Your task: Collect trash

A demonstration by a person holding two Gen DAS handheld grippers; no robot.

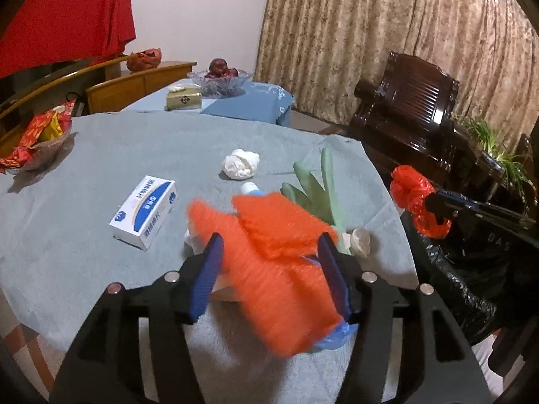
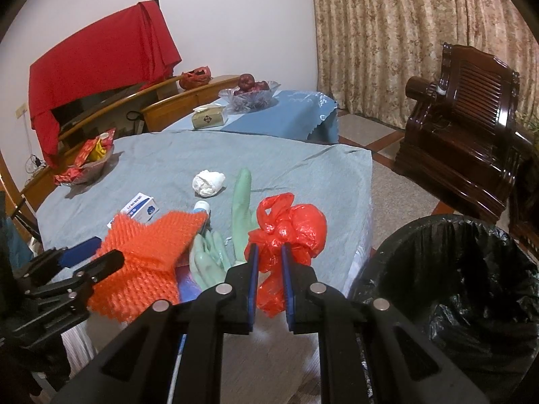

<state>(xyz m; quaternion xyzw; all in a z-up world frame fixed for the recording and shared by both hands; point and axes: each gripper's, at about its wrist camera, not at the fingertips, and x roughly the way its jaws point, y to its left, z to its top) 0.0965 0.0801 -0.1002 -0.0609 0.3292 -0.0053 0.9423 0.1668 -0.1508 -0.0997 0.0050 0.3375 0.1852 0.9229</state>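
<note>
Left tool [image 1: 269, 252] spread around blurred orange foam net [image 1: 269, 256] on table [image 1: 101, 235], hiding items beneath, right tool [image 2: 269, 252] pinching red plastic bag [image 2: 289, 225] beside black-lined bin [image 2: 454, 286], cut off.

orange foam fruit net [image 1: 276, 256], blurred, lying between the spread jaws of the left gripper [image 1: 269, 262]. crumpled red plastic bag [image 2: 286, 232] pinched in the right gripper [image 2: 269, 262], just left of the black-lined trash bin [image 2: 454, 269]. white tissue wad [image 1: 241, 163] farther ahead on the cloth.

left hand-held gripper [image 1: 269, 252]: jaws parted; right hand-held gripper [image 2: 269, 252]: jaws clamped
</note>
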